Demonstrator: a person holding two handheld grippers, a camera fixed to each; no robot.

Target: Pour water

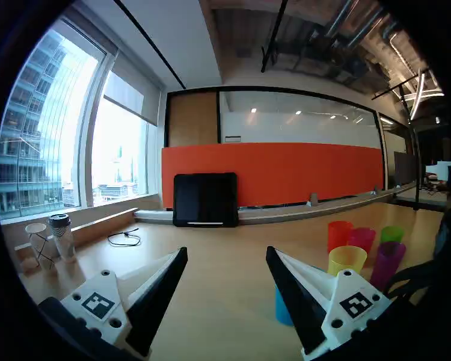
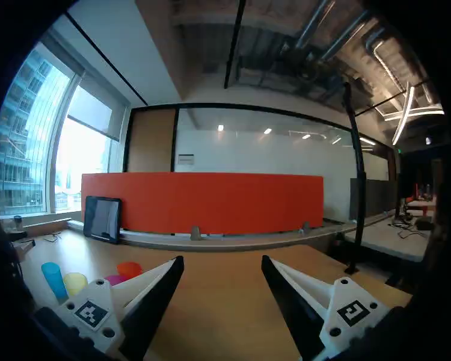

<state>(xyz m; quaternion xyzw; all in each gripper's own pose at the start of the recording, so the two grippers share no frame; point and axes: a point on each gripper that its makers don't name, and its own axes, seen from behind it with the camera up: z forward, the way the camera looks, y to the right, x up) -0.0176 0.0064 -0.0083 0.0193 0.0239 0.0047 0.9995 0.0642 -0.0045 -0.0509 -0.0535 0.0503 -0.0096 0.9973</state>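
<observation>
Though ungrasped, cups (image 1: 347,260) beside left gripper (image 1: 226,249)

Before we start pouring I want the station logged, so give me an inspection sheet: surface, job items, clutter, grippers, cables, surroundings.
Surface: light wooden table, bare in the middle.
Job's things: red cup, pink cup, green cup, yellow cup and purple cup clustered upright; blue cup partly hidden behind a finger.
Clutter: lidded tumbler and wire stand by the window; dark tablet leaning on the divider.
Grippers: left hand-held gripper open, empty; right hand-held gripper open, empty.
Cables: thin black cable lying loose on the table.
Surroundings: orange divider, large windows.
</observation>
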